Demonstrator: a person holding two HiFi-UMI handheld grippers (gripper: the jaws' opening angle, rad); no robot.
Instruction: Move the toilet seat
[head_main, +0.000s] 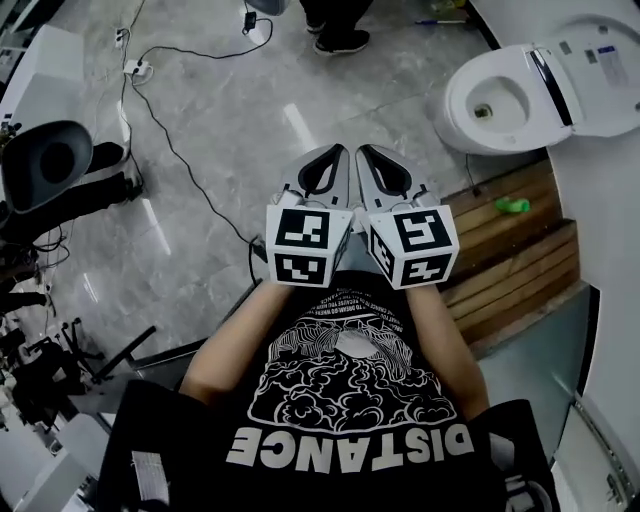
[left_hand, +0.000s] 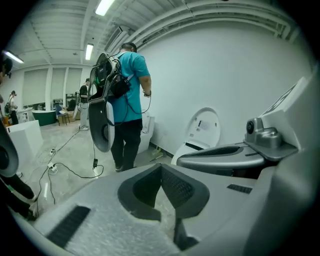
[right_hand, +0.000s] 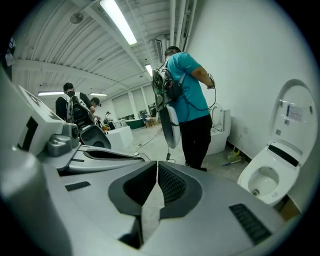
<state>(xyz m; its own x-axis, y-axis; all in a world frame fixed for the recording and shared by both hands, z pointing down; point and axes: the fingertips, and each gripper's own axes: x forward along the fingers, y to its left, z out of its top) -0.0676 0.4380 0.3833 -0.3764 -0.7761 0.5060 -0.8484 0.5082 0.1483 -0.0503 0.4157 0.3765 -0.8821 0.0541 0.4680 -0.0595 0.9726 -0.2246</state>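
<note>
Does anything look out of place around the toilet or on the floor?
A small green object lies loose on the wooden step beside the toilet, and a black cable trails across the open floor.

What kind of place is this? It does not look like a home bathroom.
Probably a showroom or test hall: a toilet and a second toilet stand along one wall, a cable crosses the floor, and a person carries gear.
</note>
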